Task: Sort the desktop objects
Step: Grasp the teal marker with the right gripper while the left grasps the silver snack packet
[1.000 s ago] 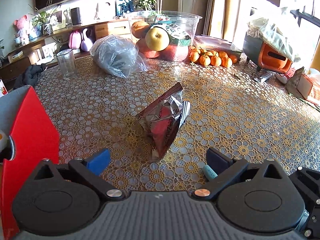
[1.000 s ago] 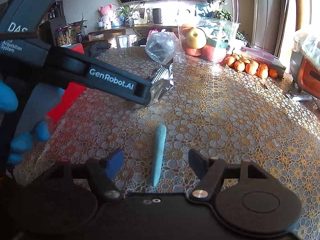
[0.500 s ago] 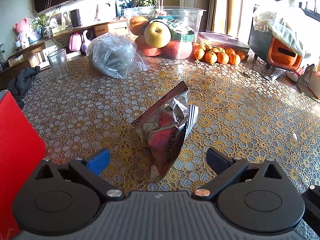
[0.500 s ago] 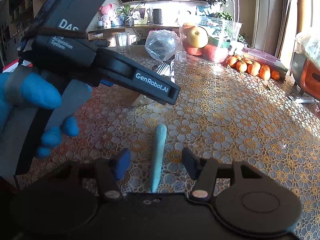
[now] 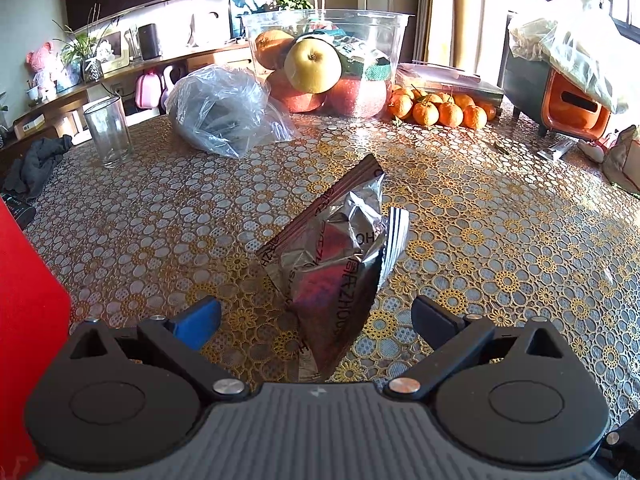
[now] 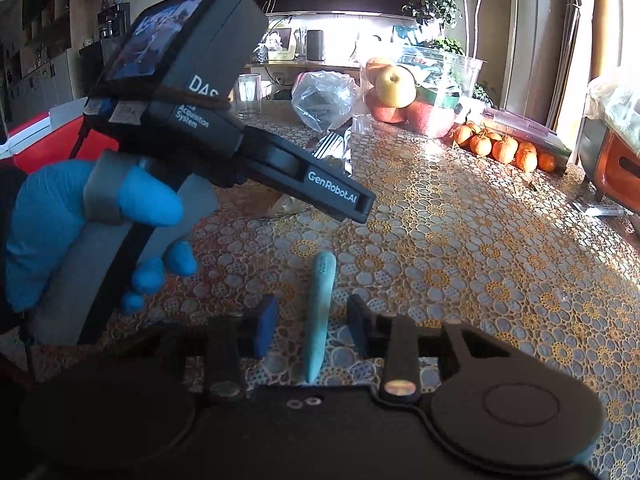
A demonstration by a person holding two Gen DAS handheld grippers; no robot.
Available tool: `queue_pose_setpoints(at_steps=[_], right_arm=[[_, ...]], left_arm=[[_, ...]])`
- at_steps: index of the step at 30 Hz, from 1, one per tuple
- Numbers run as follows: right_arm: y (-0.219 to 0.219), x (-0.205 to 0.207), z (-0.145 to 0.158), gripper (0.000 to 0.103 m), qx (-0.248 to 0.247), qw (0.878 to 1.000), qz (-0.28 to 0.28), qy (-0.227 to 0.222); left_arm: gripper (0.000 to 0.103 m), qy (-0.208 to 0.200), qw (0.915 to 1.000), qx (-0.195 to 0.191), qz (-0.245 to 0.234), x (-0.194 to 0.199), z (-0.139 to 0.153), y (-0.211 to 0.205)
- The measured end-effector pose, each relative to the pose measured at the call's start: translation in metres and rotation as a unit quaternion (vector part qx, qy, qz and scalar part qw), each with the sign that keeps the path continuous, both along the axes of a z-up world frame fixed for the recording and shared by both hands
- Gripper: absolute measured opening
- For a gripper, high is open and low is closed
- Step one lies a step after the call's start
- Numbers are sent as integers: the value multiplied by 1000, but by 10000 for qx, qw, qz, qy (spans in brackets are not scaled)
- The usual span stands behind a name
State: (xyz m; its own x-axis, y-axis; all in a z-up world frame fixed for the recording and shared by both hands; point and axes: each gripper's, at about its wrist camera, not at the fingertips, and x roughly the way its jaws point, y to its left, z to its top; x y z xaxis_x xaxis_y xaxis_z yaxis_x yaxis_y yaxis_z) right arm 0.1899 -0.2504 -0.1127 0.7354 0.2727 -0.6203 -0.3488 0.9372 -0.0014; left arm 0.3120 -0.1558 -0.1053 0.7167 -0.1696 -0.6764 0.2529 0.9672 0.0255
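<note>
At the far left of the left wrist view a red box (image 5: 28, 320) fills the edge, and beyond it a clear drinking glass (image 5: 108, 132) stands upright on the gold-and-white flower-patterned tablecloth (image 5: 500, 240). The left gripper (image 5: 316, 316) has its jaws spread wide, its fingers on either side of the near end of a crumpled silver and dark red snack bag (image 5: 336, 264) without touching it. The bag's long axis runs from close to the camera up and slightly rightward, its dark sealed edge pointing toward the far side of the table. Behind it lie a grey plastic bag (image 5: 224, 112), a clear tub of fruit (image 5: 324, 60) and, to the right, a row of small oranges (image 5: 440, 110). In the right wrist view a blue-gloved hand (image 6: 60, 232) at the left holds the left gripper's handle. To its right, the right gripper (image 6: 312, 326) has just been closing, and its jaws now stand narrow around a pale blue pen-like stick (image 6: 320, 312) lying on the tablecloth; a small gap shows on each side, so the pads are not yet pressing it. The stick's long axis runs straight away from the camera, pointed tip nearest the gripper body, blunt end toward the middle of the table.
</note>
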Motion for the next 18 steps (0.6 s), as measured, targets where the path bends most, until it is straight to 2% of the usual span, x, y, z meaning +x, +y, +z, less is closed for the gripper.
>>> queue_pose_setpoints(at_steps=[2, 5, 7, 10, 15, 18], right_arm=[[1, -1, 0, 23, -21, 10000, 46, -38], [4, -1, 0, 13, -85, 9999, 78, -73], [5, -1, 0, 11, -132, 9998, 82, -94], [5, 0, 1, 11, -120, 9999, 61, -85], [5, 0, 1, 10, -126, 9999, 25, -64], [3, -2, 3, 10, -80, 10000, -13, -52]], left_arm=[[94, -64, 10000, 11, -72, -2, 0, -2], [77, -87, 9999, 31, -134, -3, 0, -4], [61, -145, 9998, 85, -122, -4, 1, -5], [48, -206, 9996, 88, -176, -5, 3, -5], [36, -292, 9986, 329, -281, -10, 6, -11], [34, -311, 9982, 369, -349, -13, 9, -14]])
